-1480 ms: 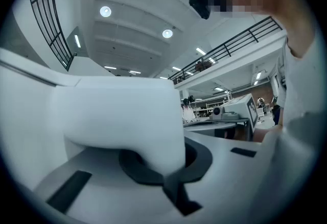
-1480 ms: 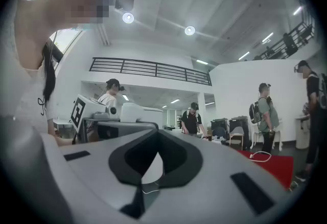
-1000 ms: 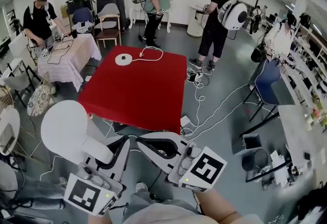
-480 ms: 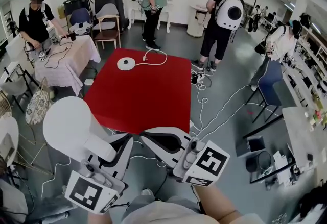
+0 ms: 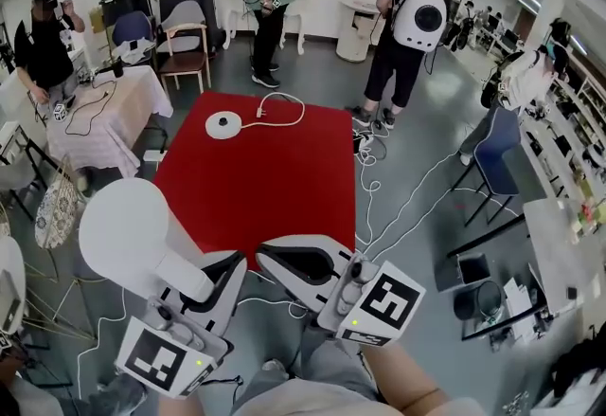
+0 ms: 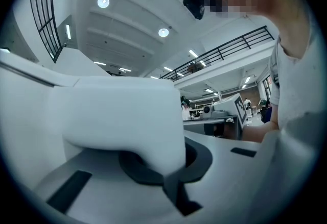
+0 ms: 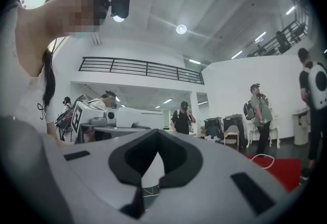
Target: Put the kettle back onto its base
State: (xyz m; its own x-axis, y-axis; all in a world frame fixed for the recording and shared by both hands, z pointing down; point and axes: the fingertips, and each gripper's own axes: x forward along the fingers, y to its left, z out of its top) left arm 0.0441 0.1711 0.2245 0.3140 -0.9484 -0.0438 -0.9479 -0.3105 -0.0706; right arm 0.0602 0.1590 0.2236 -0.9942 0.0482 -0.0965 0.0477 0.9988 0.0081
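Red table [image 5: 260, 172] lay at 12 o'clock, its near edge now meeting both grippers in the head view; a second earlier, floor showed between. White kettle [image 5: 128, 234] hung at the table's 8 o'clock, handle clamped in the closed left gripper [image 5: 213, 277]. The right gripper [image 5: 270, 258] was closed on nothing, and the base [image 5: 224, 125] stayed at the table's 11 o'clock.
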